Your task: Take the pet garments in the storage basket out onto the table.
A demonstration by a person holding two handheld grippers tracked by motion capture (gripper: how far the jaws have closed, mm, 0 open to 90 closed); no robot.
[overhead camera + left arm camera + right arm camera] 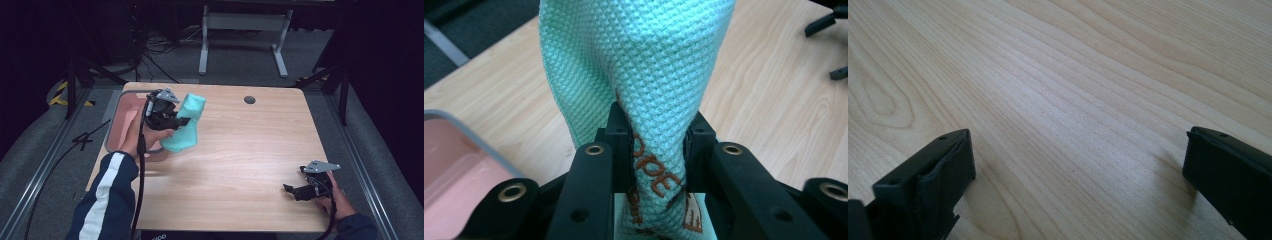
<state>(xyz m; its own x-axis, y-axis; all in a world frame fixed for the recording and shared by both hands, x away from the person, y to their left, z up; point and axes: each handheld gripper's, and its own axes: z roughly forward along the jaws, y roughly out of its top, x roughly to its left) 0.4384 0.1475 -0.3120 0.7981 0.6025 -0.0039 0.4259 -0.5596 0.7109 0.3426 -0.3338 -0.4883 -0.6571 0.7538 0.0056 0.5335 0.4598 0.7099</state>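
Mint-green waffle-weave cloth (186, 122): hanging bunched over the wooden table (240, 165), just beside the pink bin (125, 112) at the left edge. Lower end running out of frame in the left gripper view (659, 75); brown printed lettering creased and hard to read. Being pinched tight between the jaws of the left gripper (176, 121). Right gripper (295, 190) resting low near the table's right front corner, jaws spread wide, holding nothing, both cut off by the frame in its own view (1078, 165).
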